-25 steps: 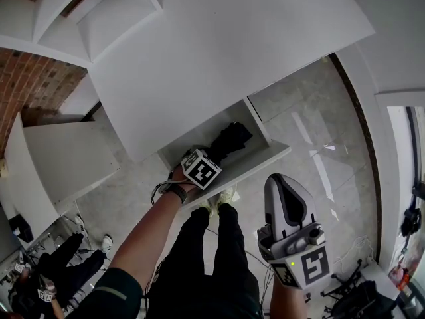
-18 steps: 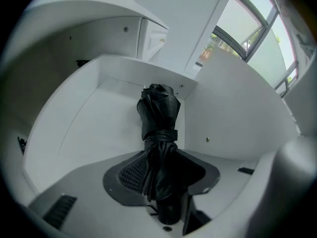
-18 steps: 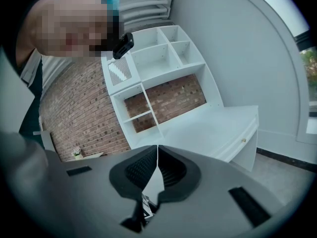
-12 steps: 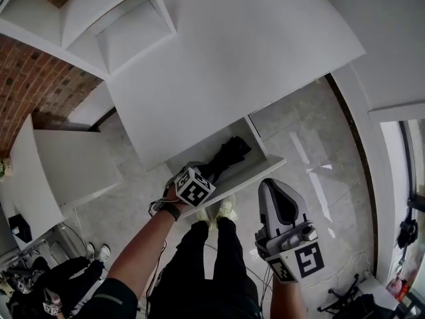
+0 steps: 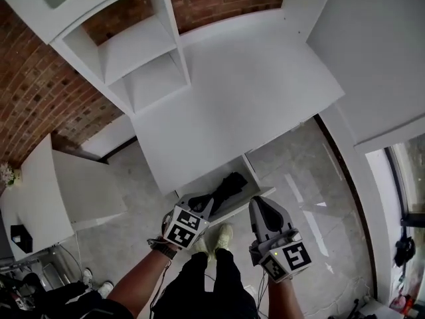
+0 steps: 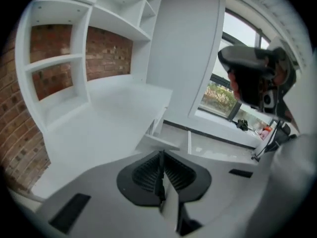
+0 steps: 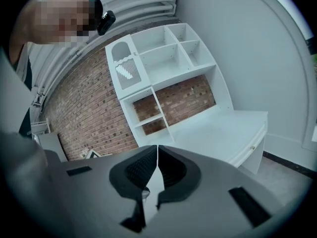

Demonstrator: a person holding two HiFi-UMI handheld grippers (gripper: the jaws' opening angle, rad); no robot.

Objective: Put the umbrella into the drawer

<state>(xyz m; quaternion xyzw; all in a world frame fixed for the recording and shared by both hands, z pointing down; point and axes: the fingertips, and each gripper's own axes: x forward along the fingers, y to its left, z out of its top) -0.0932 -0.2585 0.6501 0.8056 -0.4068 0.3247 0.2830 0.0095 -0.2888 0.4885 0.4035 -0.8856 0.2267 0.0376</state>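
A folded black umbrella (image 5: 228,185) lies inside the open white drawer (image 5: 253,176) under the desk top (image 5: 232,98). My left gripper (image 5: 204,206) hangs above the drawer's front edge, clear of the umbrella. Its jaws are closing, and in the left gripper view its pads (image 6: 161,155) meet with nothing between them. My right gripper (image 5: 256,203) hovers just right of the left one, over the drawer front, shut and empty (image 7: 157,148). From the left gripper view the drawer (image 6: 157,139) sticks out from the desk, and the umbrella is hidden there.
A white shelf unit (image 5: 143,65) stands on the desk against a brick wall (image 5: 40,105). A white side panel (image 5: 80,185) stands to the left on the pale tiled floor (image 5: 312,198). The person's legs and shoes (image 5: 212,239) are below the drawer front.
The left gripper has come up out of the drawer, leaving the umbrella lying there, and its jaws have closed. The right gripper rose slightly. The head view tilted up to the shelves.
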